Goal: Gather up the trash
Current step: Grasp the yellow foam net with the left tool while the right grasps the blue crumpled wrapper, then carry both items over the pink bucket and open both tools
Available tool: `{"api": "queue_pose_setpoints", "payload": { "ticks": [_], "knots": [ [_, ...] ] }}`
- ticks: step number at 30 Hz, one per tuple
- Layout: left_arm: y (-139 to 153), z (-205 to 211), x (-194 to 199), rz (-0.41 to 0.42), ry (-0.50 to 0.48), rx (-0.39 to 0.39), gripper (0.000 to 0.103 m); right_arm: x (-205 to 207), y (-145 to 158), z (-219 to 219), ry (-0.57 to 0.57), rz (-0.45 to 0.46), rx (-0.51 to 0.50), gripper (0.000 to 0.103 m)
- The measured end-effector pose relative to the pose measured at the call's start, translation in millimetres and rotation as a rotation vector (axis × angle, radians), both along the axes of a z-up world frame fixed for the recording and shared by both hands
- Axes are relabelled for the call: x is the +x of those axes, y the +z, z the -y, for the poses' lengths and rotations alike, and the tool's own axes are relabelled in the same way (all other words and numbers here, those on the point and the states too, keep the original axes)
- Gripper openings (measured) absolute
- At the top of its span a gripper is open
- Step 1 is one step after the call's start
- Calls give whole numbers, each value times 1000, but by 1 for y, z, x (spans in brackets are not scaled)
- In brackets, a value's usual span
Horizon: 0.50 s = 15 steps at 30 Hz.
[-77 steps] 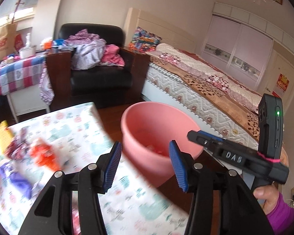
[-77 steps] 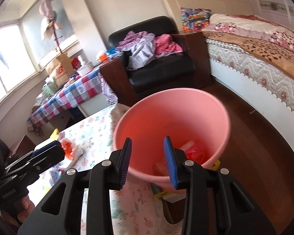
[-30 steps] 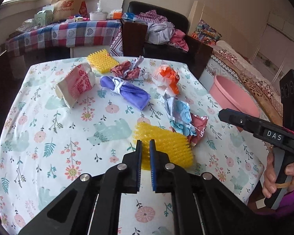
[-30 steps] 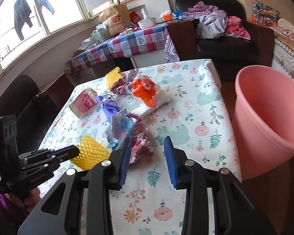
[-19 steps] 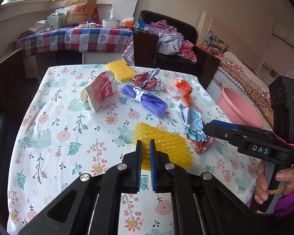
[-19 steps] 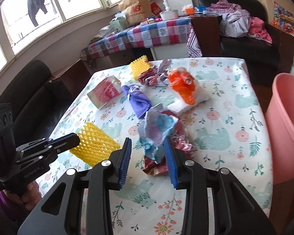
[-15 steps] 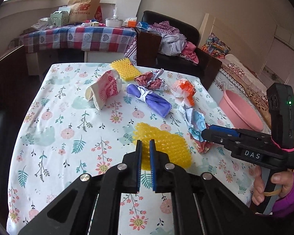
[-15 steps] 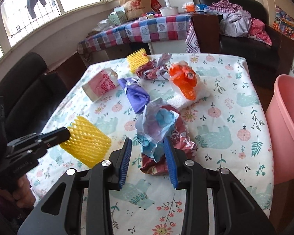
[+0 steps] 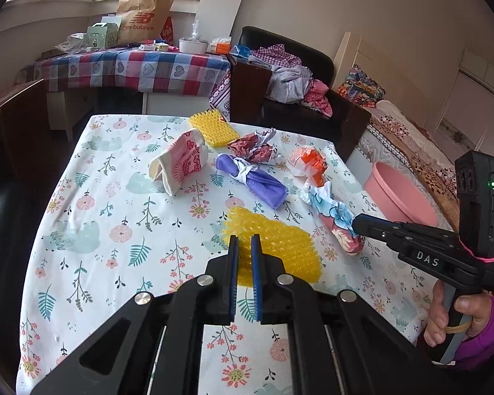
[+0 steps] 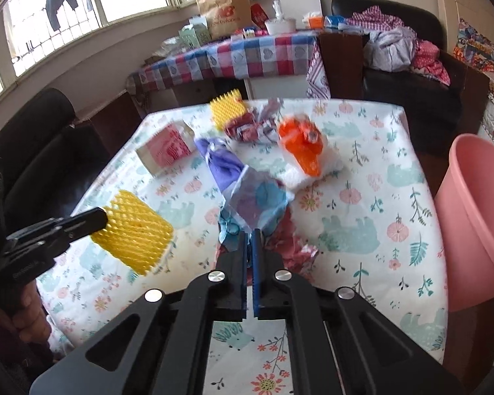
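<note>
Left gripper [image 9: 243, 247] pinches yellow foam net [image 9: 273, 247] above floral tablecloth [image 9: 115, 197]. Right gripper [image 10: 249, 240] clamps blue-red wrapper [image 10: 257, 204], probably lifted; blurred. Pink bucket [image 10: 471, 217] beside table, depth visible only in right view.

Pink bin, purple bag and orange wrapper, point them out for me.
Pink bin [image 10: 471, 210], right wrist view, outer wall.
Purple bag [image 9: 263, 186], left wrist view, middle of its body.
Orange wrapper [image 10: 301, 148], right wrist view, its orange front.
</note>
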<state>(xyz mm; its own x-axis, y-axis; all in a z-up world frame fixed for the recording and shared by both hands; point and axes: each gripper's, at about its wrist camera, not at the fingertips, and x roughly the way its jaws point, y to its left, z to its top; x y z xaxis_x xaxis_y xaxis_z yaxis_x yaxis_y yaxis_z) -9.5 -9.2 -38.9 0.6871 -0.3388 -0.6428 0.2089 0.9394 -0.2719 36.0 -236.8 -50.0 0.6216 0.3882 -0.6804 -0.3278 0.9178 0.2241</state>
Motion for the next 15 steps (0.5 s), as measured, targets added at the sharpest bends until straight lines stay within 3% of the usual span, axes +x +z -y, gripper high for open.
{"api": "queue_pose_setpoints", "payload": {
  "ticks": [10, 15],
  "knots": [
    [28, 7, -3, 70, 10, 0, 7, -18, 47, 26, -29, 135, 65, 2],
    [34, 18, -2, 89, -9, 5, 7, -21, 63, 53, -101, 187, 80, 2]
  ]
}}
